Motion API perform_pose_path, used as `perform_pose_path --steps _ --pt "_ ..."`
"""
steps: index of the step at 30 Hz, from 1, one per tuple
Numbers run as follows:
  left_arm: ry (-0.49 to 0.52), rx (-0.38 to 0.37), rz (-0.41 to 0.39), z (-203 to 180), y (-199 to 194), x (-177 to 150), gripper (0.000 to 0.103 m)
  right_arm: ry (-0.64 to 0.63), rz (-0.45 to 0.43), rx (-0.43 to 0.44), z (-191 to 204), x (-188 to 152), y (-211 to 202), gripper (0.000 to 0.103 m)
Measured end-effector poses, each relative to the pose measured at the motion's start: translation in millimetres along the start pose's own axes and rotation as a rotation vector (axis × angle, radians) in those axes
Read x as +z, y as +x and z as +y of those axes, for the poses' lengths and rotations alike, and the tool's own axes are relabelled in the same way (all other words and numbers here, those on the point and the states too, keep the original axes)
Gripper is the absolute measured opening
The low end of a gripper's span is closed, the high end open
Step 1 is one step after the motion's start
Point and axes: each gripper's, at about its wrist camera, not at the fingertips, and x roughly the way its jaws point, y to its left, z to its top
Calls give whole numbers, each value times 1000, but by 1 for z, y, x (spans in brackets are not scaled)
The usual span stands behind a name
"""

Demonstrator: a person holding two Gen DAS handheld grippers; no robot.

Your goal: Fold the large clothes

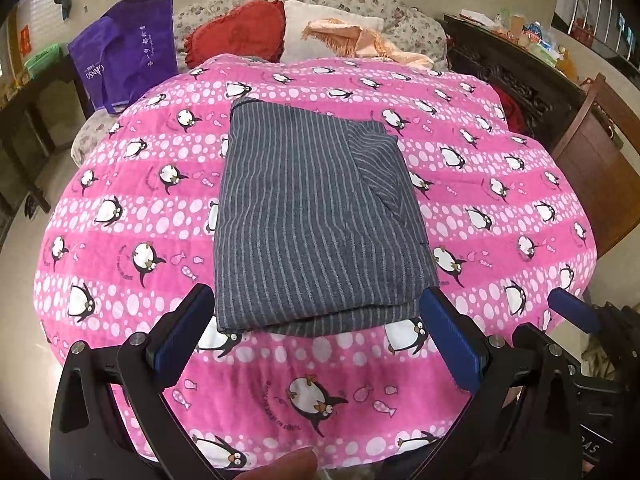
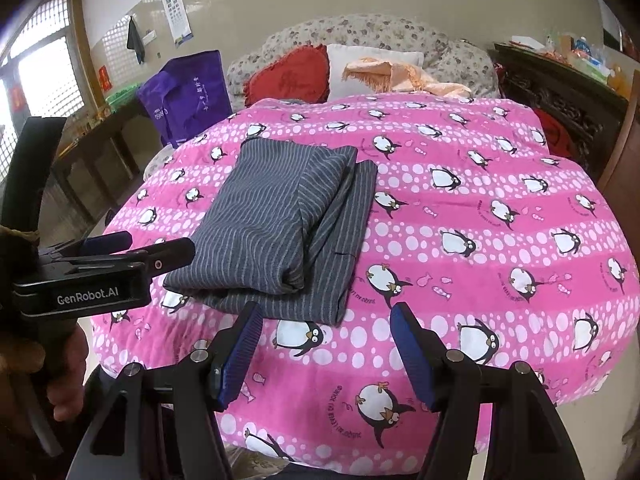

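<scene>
folded grey pinstriped cloth garment [image 1: 316, 216] lies just ahead of both tools on pink penguin-print blanket [image 1: 120, 208] | left gripper [image 1: 320, 336] fingers spread, holding nothing | right gripper [image 2: 326, 350] likewise spread, empty

This is a home, a lived-in sitting room. A floral sofa [image 2: 360, 40] stands against the wall with a red cushion [image 2: 292, 76], a white pillow [image 2: 360, 64] and a peach shawl [image 2: 400, 74] on it. A pink penguin blanket [image 2: 480, 220] covers the surface in front. A purple bag [image 2: 188, 92] leans by a side desk [image 2: 100, 136], an eye chart [image 2: 178, 14] hangs on the wall, and a carved dark cabinet [image 2: 560, 92] holds clutter.
</scene>
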Motion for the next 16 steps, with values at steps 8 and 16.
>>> perform_pose_path --steps 8,16 --pt "3 6 17 0 8 -1 103 7 19 3 1 -2 8 64" --pt "10 3 0 -1 12 -4 103 15 37 6 -2 -3 16 64"
